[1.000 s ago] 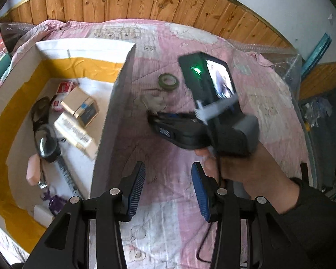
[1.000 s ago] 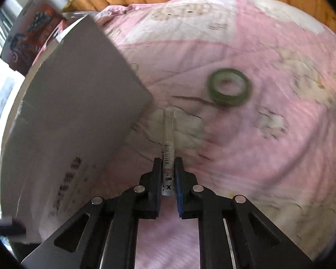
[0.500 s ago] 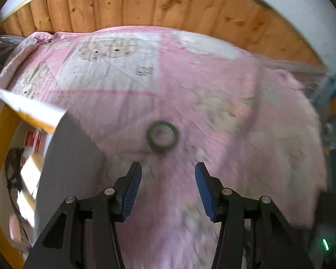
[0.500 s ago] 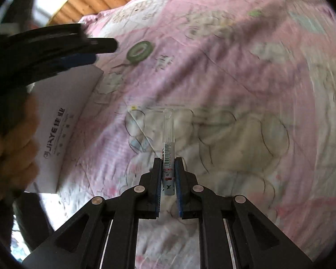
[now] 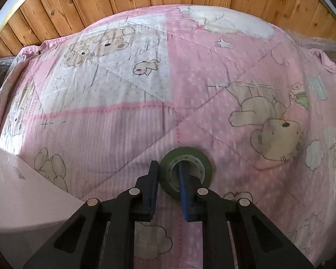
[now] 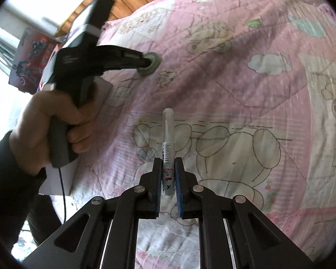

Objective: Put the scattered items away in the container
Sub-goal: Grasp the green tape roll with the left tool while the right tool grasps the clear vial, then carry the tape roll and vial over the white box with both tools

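- The left tool (image 5: 168, 180) is down at the green tape roll (image 5: 187, 171), which lies flat on the pink quilt (image 5: 127, 121) of the bed.
- One finger stands outside the roll's left rim, the other has gone into the centre hole, so the ring wall sits between them. The jaws look close on that wall, but whether they have pinched it tight I cannot tell.
- From the right view the left tool (image 6: 149, 63) shows side-on, held in a hand (image 6: 49, 121), its tip at the roll (image 6: 151, 67).
- The right tool (image 6: 168, 172) is clamped on a thin clear tube (image 6: 168, 143) with a barcode label, gripped at its lower end. The tube points forward, raised off the quilt.
- The box (image 5: 18, 199) that takes the items shows only as a white corner at lower left of the left view; its inside is hidden.
- Step in hand, as I judge it: picking up the roll, while the tube waits to be dropped in. No other loose items show on the quilt.
- Next move: squeeze the left jaws firm on the ring wall, lift straight so the roll does not tip off the inner finger, then swing left over the box.
- The tube needs carrying the same way; both hands will want the box, so one should go first.
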Action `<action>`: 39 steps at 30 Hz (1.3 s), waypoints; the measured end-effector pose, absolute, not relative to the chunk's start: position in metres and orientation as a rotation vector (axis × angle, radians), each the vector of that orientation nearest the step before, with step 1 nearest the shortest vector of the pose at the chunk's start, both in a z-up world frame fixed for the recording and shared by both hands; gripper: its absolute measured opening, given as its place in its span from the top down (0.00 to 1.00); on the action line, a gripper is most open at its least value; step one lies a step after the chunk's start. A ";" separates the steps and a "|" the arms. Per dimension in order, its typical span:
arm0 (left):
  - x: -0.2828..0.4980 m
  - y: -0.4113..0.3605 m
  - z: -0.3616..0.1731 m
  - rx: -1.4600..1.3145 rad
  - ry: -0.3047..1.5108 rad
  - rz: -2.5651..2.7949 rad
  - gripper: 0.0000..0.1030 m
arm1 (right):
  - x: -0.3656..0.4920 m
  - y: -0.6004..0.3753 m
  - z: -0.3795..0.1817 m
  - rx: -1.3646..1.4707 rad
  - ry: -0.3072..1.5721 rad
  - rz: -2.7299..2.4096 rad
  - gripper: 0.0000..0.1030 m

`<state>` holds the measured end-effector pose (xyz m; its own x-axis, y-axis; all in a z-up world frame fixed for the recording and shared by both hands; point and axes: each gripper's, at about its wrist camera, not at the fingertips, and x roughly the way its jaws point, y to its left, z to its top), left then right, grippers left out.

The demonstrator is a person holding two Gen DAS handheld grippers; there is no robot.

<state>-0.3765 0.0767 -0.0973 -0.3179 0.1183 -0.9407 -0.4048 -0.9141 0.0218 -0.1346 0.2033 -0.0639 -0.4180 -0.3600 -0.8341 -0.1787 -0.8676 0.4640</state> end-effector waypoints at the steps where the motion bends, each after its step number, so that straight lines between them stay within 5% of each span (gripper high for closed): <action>1: -0.374 0.074 -0.095 -1.603 0.337 2.283 0.84 | -0.132 0.204 -0.064 1.627 -0.769 -2.436 0.89; 39: -0.101 -0.042 0.022 -1.377 0.253 2.209 0.85 | -0.037 0.103 -0.029 1.548 -0.590 -2.527 0.89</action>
<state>-0.1010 -0.0422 0.0221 -0.3479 0.3293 -0.8778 -0.5193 -0.8472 -0.1120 -0.0374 0.1026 -0.0288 -0.4699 -0.2998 -0.8303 -0.0989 -0.9168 0.3870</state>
